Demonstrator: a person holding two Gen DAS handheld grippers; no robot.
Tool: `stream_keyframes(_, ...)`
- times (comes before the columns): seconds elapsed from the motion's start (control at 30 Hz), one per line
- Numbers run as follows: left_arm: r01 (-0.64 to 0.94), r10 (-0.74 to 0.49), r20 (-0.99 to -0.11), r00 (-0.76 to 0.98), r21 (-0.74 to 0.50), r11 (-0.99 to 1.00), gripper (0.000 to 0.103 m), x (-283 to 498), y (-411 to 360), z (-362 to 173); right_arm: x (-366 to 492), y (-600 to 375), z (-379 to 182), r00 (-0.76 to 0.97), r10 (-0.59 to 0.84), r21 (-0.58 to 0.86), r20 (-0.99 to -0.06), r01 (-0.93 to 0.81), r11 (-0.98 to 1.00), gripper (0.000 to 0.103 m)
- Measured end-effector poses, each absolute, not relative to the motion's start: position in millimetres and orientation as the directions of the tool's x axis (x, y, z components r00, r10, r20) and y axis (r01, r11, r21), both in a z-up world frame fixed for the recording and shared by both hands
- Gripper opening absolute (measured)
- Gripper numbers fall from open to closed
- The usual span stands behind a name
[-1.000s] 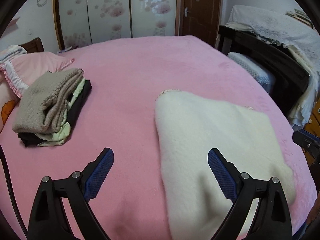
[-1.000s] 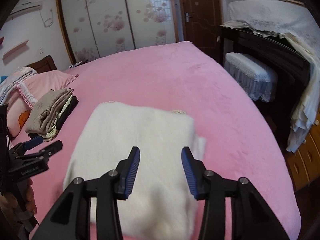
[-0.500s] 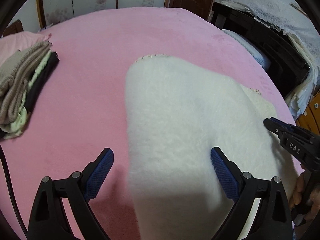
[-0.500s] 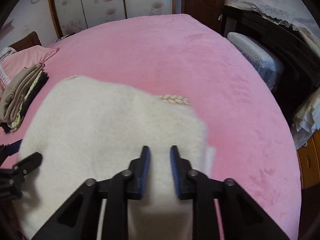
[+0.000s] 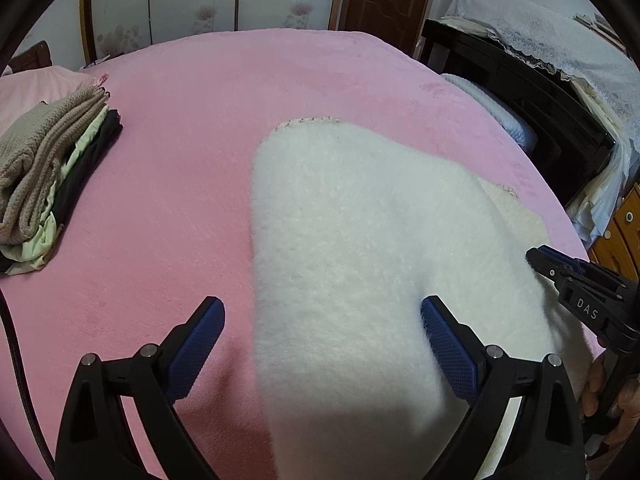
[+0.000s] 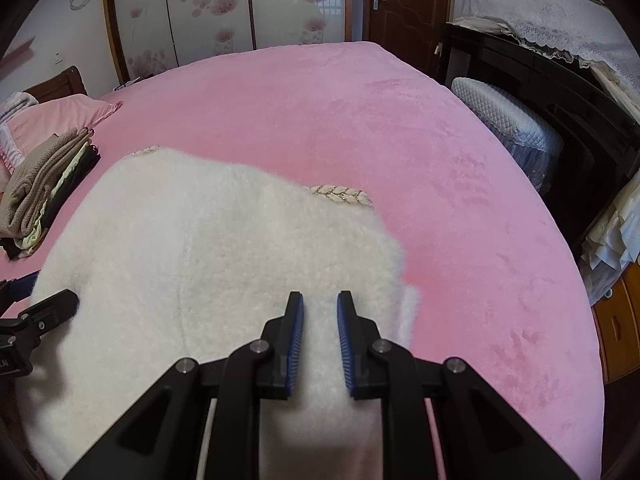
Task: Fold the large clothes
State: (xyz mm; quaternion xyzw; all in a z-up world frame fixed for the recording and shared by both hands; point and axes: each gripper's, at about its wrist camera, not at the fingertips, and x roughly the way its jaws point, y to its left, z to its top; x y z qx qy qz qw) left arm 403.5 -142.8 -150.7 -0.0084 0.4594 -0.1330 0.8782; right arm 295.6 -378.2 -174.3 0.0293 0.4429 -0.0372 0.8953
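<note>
Even, soft daylight, moderately bright; frosted panels (image 6: 256, 4) far back glow slightly blown out. Soft shadows sit under the near fleece (image 5: 360, 420). Heavy fisheye bending, black vignette in the corners. Focus sharp, no motion blur.

Pink plush bed cover (image 6: 360, 112) fills most of both views. Stack of folded clothes (image 5: 44, 176) at left edge of bed: beige knit on top, pale green and black pieces under it. Pink pillow (image 6: 60, 116) just behind the stack. Wardrobe with floral sliding doors (image 6: 208, 12) on far wall, brown wooden door (image 6: 404, 0) to its right. Dark cabinet (image 6: 560, 92) at right under a white lace cloth (image 6: 552, 20). Quilted pale blue stool (image 6: 508, 120) between bed and cabinet. Wooden drawers (image 5: 624, 232) at far right.
</note>
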Motion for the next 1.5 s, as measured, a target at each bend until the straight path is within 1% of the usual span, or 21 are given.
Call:
stream_keyframes(0.13, 0.206, -0.222, -0.807, 0.547, -0.127, 0.970, 0.097, 399, -143, -137, 291, -379, -161, 0.594, -0.023, 0.037, -0.804, 0.088, 0.995, 0.020)
stream_keyframes(0.27, 0.229, -0.243, -0.800, 0.548, -0.136, 0.964, 0.098, 390, -144, -114, 275, -376, -140, 0.597, 0.003, 0.060, -0.803, 0.075, 0.995, 0.022)
stream_keyframes(0.3, 0.241, -0.244, -0.795, 0.555, -0.127, 0.962, 0.099, 385, -146, -105, 269, -376, -133, 0.601, 0.001, 0.058, -0.799, 0.076, 0.995, 0.025)
stream_keyframes(0.33, 0.253, -0.240, -0.791, 0.563, -0.111, 0.961, 0.102, 379, -148, -94, 264, -376, -127, 0.605, 0.001, 0.061, -0.796, 0.078, 0.995, 0.026)
stream_keyframes(0.37, 0.258, -0.238, -0.788, 0.568, -0.104, 0.960, 0.102, 377, -148, -88, 258, -378, -119, 0.611, 0.009, 0.072, -0.791, 0.078, 0.994, 0.032)
stream_keyframes(0.4, 0.266, -0.237, -0.783, 0.575, -0.096, 0.959, 0.102, 371, -149, -78, 253, -379, -115, 0.615, 0.017, 0.083, -0.788, 0.079, 0.993, 0.041)
stream_keyframes(0.43, 0.271, -0.239, -0.782, 0.576, -0.094, 0.958, 0.102, 367, -149, -71, 246, -381, -108, 0.620, 0.027, 0.097, -0.784, 0.079, 0.992, 0.045)
stream_keyframes(0.5, 0.275, -0.251, -0.788, 0.562, -0.108, 0.955, 0.102, 359, -146, -56, 234, -383, -97, 0.620, 0.049, 0.125, -0.783, 0.079, 0.989, 0.063)
stream_keyframes(0.57, 0.276, -0.270, -0.798, 0.539, -0.136, 0.951, 0.102, 353, -142, -45, 222, -385, -86, 0.625, 0.070, 0.153, -0.777, 0.080, 0.985, 0.069)
stream_keyframes(0.67, 0.276, -0.311, -0.817, 0.485, -0.195, 0.941, 0.102, 342, -136, -32, 202, -390, -71, 0.641, 0.078, 0.172, -0.764, 0.085, 0.981, 0.070)
stream_keyframes(0.77, 0.291, -0.333, -0.841, 0.426, -0.221, 0.931, 0.102, 334, -133, -24, 185, -396, -57, 0.652, 0.103, 0.204, -0.751, 0.081, 0.975, 0.076)
stream_keyframes(0.83, 0.293, -0.335, -0.855, 0.395, -0.229, 0.928, 0.102, 329, -131, -22, 176, -400, -49, 0.652, 0.132, 0.235, -0.747, 0.072, 0.969, 0.077)
stream_keyframes(1.03, 0.275, -0.360, -0.847, 0.392, -0.266, 0.924, 0.102, 315, -118, -12, 159, -405, -31, 0.646, 0.196, 0.292, -0.738, 0.044, 0.955, 0.078)
stream_keyframes(1.07, 0.274, -0.359, -0.848, 0.390, -0.265, 0.925, 0.102, 314, -118, -13, 158, -407, -31, 0.647, 0.201, 0.299, -0.735, 0.044, 0.953, 0.078)
stream_keyframes(1.1, 0.273, -0.354, -0.847, 0.396, -0.260, 0.926, 0.102, 314, -117, -16, 159, -408, -33, 0.649, 0.198, 0.299, -0.735, 0.047, 0.953, 0.081)
stream_keyframes(1.17, 0.274, -0.365, -0.831, 0.420, -0.268, 0.924, 0.102, 313, -113, -21, 161, -409, -40, 0.637, 0.176, 0.282, -0.750, 0.068, 0.957, 0.084)
stream_keyframes(1.23, 0.281, -0.405, -0.816, 0.412, -0.309, 0.909, 0.102, 315, -111, -31, 167, -412, -52, 0.630, 0.190, 0.286, -0.753, 0.054, 0.957, 0.084)
stream_keyframes(1.33, 0.258, -0.453, -0.809, 0.374, -0.378, 0.889, 0.102, 325, -105, -57, 180, -419, -81, 0.576, 0.293, 0.371, -0.763, 0.018, 0.929, 0.084)
stream_keyframes(1.43, 0.260, -0.449, -0.830, 0.331, -0.377, 0.889, 0.102, 336, -107, -87, 196, -432, -123, 0.505, 0.358, 0.451, -0.785, 0.071, 0.889, 0.084)
stream_keyframes(1.5, 0.267, -0.481, -0.837, 0.259, -0.417, 0.869, 0.102, 345, -108, -111, 205, -438, -149, 0.467, 0.376, 0.473, -0.800, 0.107, 0.875, 0.084)
